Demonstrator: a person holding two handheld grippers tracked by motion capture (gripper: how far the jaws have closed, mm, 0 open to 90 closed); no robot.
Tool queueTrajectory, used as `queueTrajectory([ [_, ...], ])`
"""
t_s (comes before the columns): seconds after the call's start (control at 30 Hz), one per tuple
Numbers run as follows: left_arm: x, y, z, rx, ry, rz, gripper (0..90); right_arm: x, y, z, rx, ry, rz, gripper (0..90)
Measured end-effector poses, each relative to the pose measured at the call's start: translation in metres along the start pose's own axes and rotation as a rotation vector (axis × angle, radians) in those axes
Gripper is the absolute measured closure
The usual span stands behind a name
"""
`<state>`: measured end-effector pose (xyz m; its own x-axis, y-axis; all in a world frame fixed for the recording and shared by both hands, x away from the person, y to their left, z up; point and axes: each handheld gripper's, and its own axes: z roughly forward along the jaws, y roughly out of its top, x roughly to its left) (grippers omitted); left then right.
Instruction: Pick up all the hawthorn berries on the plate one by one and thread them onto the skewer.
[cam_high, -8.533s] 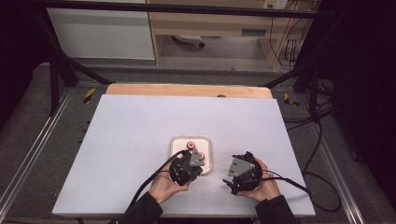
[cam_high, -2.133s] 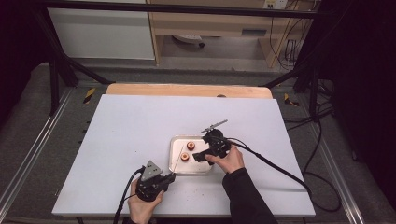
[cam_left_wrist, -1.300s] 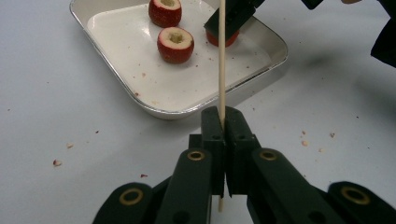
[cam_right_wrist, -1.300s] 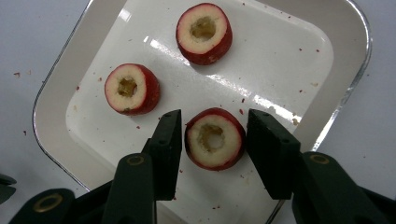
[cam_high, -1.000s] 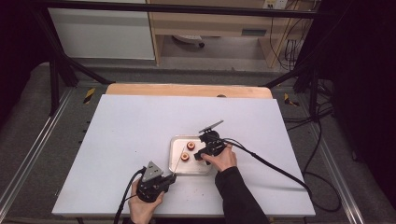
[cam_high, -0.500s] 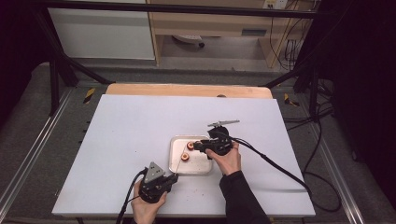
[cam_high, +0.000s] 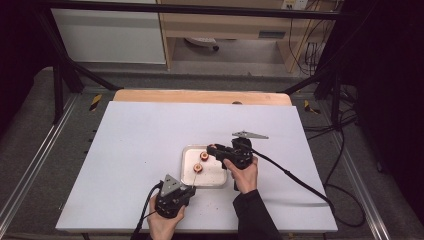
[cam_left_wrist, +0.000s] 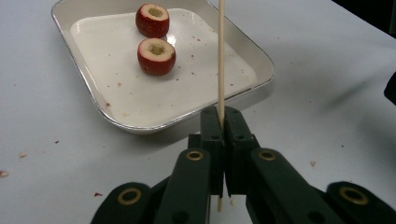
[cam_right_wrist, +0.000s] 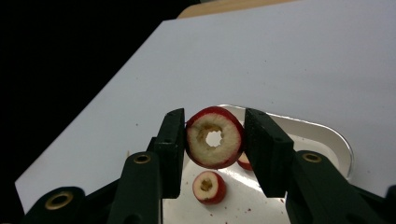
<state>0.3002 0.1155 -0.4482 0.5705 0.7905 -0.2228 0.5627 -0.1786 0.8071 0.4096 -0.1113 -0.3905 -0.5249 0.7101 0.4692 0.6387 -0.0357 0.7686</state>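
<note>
While my right tongs (cam_right_wrist: 214, 140) pinch a cored fruit (cam_right_wrist: 215, 137) above the tray (cam_left_wrist: 116, 119), bare table (cam_high: 150, 135) lies all round. My left tongs (cam_left_wrist: 223, 122), clamped on a skewer (cam_left_wrist: 221, 56), sit by the tray's near rim, two fruits (cam_left_wrist: 156, 56) beyond.

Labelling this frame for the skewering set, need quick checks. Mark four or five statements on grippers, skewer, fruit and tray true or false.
1. The left gripper is shut on the thin wooden skewer. True.
2. The right gripper holds a cored red fruit piece with a hole through it. True.
3. The shallow white metal tray holds four fruit pieces. False: two cored red pieces lie in it.
4. The skewer already carries a fruit piece. False: it is bare.
5. The held piece rests on the tray. False: it is lifted above it.
</note>
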Motion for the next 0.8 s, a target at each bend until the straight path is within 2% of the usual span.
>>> queueTrajectory([
  [0.1,-0.004,-0.001,0.002,-0.004,0.001,-0.023,88.1,-0.001,-0.003,-0.002,-0.059,0.021,0.021,60.2],
  [0.33,-0.009,-0.001,0.007,-0.005,-0.003,-0.046,88.2,0.003,-0.007,-0.002,-0.118,0.049,0.032,60.2],
  [0.63,-0.012,0.002,0.01,-0.005,-0.021,-0.062,88.2,0.007,-0.007,-0.006,-0.168,0.078,0.037,60.2],
  [0.8,-0.014,0.003,0.011,-0.012,-0.026,-0.068,88.2,0.01,-0.009,-0.006,-0.173,0.1,0.037,60.2],
])
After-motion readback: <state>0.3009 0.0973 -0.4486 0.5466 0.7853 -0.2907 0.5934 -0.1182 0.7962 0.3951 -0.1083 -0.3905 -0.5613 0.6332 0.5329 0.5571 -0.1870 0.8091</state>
